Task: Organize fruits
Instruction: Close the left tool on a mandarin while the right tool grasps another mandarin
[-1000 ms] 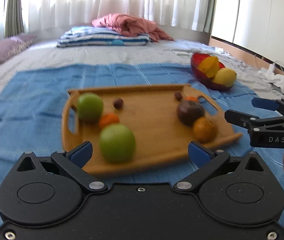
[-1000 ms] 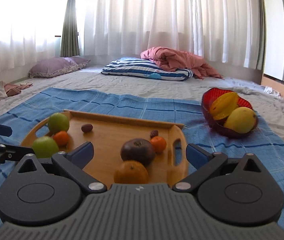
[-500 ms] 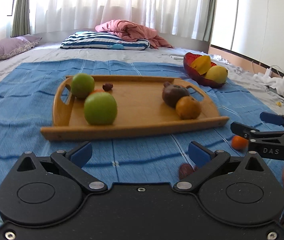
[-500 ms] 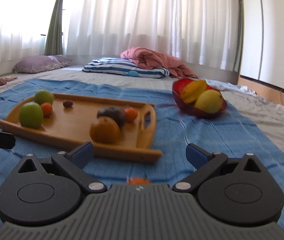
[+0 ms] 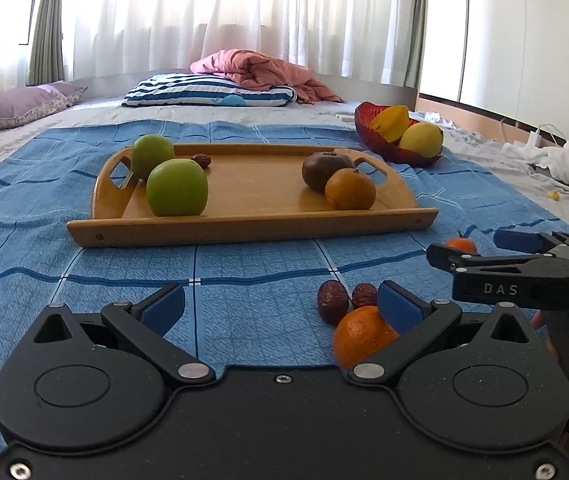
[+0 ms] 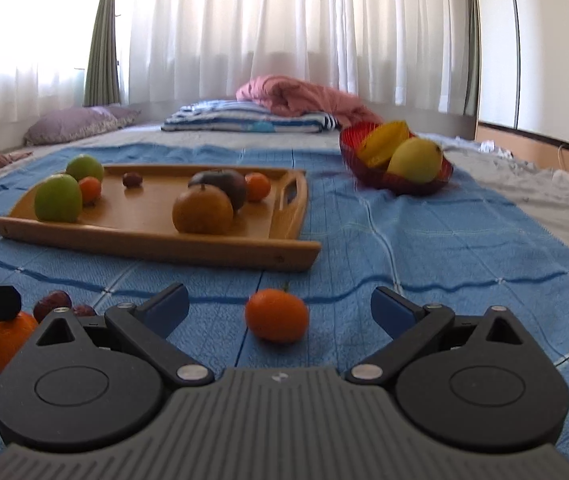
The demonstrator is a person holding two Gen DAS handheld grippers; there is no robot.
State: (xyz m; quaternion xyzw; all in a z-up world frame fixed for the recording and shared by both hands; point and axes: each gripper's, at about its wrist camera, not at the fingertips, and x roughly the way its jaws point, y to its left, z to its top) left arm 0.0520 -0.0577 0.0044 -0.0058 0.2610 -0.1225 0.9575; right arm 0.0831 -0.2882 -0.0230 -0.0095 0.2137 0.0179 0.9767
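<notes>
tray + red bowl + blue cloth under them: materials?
Tray: looks like wood or bamboo, honey tone with a smooth satin finish, cut-out handles, small fastener dots at the front rail ends.
Red bowl: probably glass or plastic; light seems to pass through its wall, and it looks textured. Cannot tell which.
Blue cloth: woven fabric, matte, visible weave and stripe grid.
</notes>
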